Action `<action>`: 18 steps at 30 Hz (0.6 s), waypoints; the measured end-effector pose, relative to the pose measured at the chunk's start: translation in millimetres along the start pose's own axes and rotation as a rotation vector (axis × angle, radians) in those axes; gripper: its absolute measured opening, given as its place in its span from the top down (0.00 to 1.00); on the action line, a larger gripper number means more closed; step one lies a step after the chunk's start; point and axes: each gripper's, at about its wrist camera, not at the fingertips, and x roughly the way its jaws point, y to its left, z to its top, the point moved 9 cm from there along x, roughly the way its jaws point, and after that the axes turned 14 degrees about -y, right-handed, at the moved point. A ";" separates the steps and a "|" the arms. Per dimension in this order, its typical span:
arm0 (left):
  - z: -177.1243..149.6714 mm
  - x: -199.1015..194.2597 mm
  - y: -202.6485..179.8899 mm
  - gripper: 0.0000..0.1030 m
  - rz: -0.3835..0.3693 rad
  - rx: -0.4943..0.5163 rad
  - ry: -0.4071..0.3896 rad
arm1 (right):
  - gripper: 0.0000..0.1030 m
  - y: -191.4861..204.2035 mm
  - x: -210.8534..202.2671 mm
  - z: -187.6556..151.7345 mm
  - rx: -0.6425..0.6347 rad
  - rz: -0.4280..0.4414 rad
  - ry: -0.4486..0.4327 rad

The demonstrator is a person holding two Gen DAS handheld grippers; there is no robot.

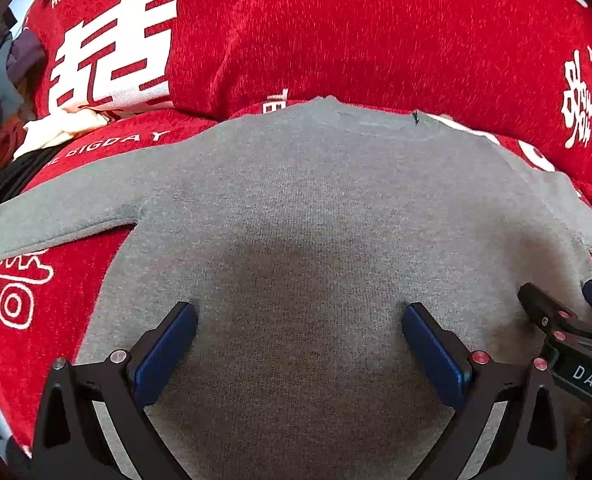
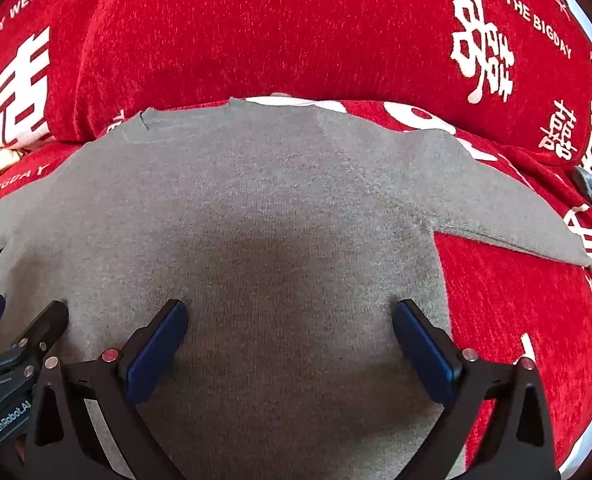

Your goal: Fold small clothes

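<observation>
Grey sweater [image 1: 315, 208] is lying flat, sleeves out, on the red cover [image 1: 335, 32]; no fold started. Left claw [image 1: 299, 340] and right claw [image 2: 290, 336] are gaping wide, empty, probably hovering above the hem.

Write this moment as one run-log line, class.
stage: fold not started | grey sweater: flat, sleeves spread, on red cover | left gripper: open above it | right gripper: open above it

the sweater [image 1: 296, 208] lies flat on the cover [image 1: 335, 32], sleeves out to both sides. the left gripper [image 1: 299, 336] and right gripper [image 2: 290, 332] hang side by side over its body, jaws apart.
</observation>
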 end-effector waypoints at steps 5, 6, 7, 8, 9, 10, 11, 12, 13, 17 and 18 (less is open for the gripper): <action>9.9 -5.6 -4.3 0.00 0.008 0.002 0.019 | 0.01 -1.9 -12.1 9.3 -0.068 -0.023 -0.018; 13.0 -7.3 -6.8 0.00 0.011 0.003 0.014 | 0.01 -2.4 -16.7 12.1 -0.086 -0.033 -0.043; 16.0 -8.7 -9.5 0.00 0.011 0.005 0.011 | 0.01 -3.5 -21.2 15.0 -0.099 -0.036 -0.065; 20.2 -10.4 -13.9 0.00 0.006 0.006 0.007 | 0.01 -4.6 -25.0 17.3 -0.104 -0.031 -0.078; 23.7 -11.7 -17.3 0.00 0.000 0.005 0.005 | 0.01 -6.4 -27.6 18.8 -0.100 -0.022 -0.082; 27.3 -13.1 -21.1 0.00 -0.006 0.005 0.001 | 0.01 -9.1 -29.4 20.5 -0.092 -0.016 -0.084; 31.3 -14.4 -25.7 0.00 -0.012 0.007 -0.001 | 0.01 -13.6 -31.6 23.0 -0.080 -0.012 -0.090; 35.5 -15.7 -30.9 0.00 -0.018 0.008 -0.004 | 0.01 -17.7 -33.2 24.8 -0.070 -0.011 -0.094; 38.6 -16.5 -35.0 0.00 -0.023 0.009 -0.007 | 0.01 -22.1 -34.3 26.7 -0.061 -0.010 -0.097; 50.2 -17.1 -58.7 0.00 -0.046 0.012 -0.007 | 0.01 -43.7 -34.7 32.2 -0.021 -0.016 -0.104; 51.8 -16.2 -65.7 0.00 -0.052 0.017 -0.002 | 0.01 -50.8 -34.7 32.2 -0.009 -0.021 -0.105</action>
